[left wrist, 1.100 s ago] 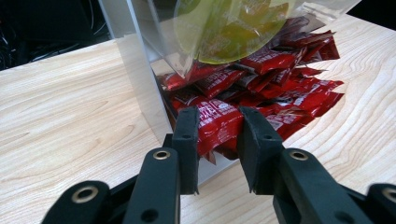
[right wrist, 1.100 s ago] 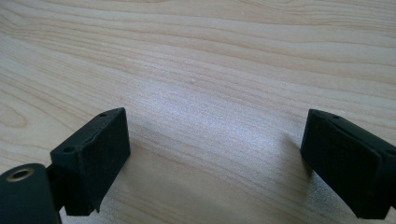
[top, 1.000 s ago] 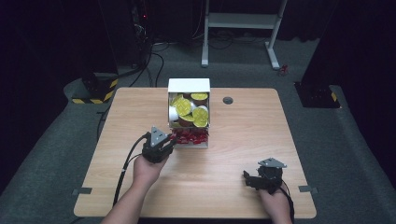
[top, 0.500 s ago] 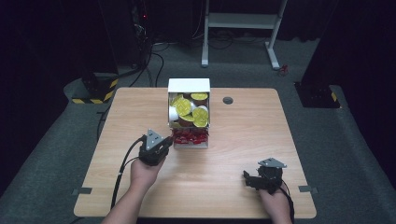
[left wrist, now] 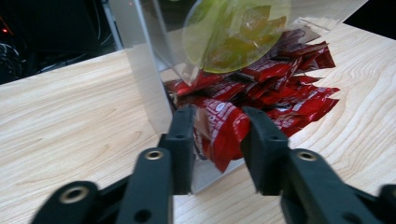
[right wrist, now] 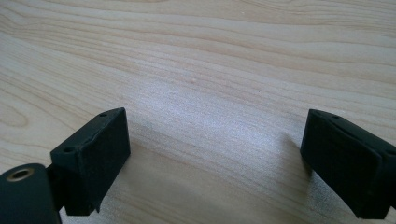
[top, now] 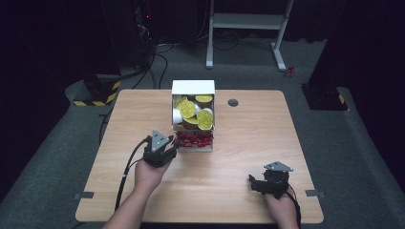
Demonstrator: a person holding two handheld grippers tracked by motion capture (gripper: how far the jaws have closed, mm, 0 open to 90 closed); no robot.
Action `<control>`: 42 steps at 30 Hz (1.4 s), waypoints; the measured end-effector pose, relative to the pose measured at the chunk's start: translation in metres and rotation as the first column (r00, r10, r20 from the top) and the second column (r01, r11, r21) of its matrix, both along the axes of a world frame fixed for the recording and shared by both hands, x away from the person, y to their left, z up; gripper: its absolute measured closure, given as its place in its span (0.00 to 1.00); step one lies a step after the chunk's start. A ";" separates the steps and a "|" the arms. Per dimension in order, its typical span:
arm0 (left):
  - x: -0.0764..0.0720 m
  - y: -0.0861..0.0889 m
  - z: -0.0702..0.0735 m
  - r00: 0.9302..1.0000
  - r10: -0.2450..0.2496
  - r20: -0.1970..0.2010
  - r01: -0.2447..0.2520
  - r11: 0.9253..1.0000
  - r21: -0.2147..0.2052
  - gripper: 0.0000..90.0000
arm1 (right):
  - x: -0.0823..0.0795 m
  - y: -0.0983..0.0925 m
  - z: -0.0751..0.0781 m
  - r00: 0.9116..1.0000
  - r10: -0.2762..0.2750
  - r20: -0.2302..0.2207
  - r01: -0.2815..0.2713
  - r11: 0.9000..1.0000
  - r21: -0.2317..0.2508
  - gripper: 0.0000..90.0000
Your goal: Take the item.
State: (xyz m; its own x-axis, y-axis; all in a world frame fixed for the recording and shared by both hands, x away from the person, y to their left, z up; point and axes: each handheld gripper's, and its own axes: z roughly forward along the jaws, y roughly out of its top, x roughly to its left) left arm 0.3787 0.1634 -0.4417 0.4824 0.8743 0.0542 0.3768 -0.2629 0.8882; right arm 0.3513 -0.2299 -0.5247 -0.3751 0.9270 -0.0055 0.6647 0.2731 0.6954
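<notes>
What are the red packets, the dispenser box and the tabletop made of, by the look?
Red packets: thin glossy film, probably plastic or foil laminate; they crinkle and catch highlights.
Dispenser box: clear rigid sheet, likely acrylic; contents show through its walls, white at the back.
Tabletop: pale wood grain, smooth, matte; could be laminate rather than solid wood.

A red packet (left wrist: 223,133) is seen between the jaws of the left gripper (left wrist: 218,140), which have just been opening. More red packets (left wrist: 285,88) are piled toward 1 o'clock, under a clear dispenser (left wrist: 149,70) at 12 o'clock holding a yellow-lidded cup (left wrist: 233,32).
</notes>
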 end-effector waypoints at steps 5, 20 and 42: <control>0.001 -0.003 -0.001 1.000 0.006 -0.004 -0.006 1.000 0.008 0.87 | 0.000 0.000 0.000 1.000 0.000 0.000 0.000 1.000 0.001 0.09; -0.010 0.007 -0.004 1.000 -0.001 0.001 0.001 0.999 -0.049 0.92 | 0.000 0.000 0.000 1.000 -0.001 -0.002 0.001 1.000 0.001 0.09; -0.041 0.033 -0.005 1.000 0.010 0.014 -0.008 0.994 -0.107 0.93 | 0.000 0.000 0.000 1.000 -0.001 -0.002 0.001 1.000 0.001 0.09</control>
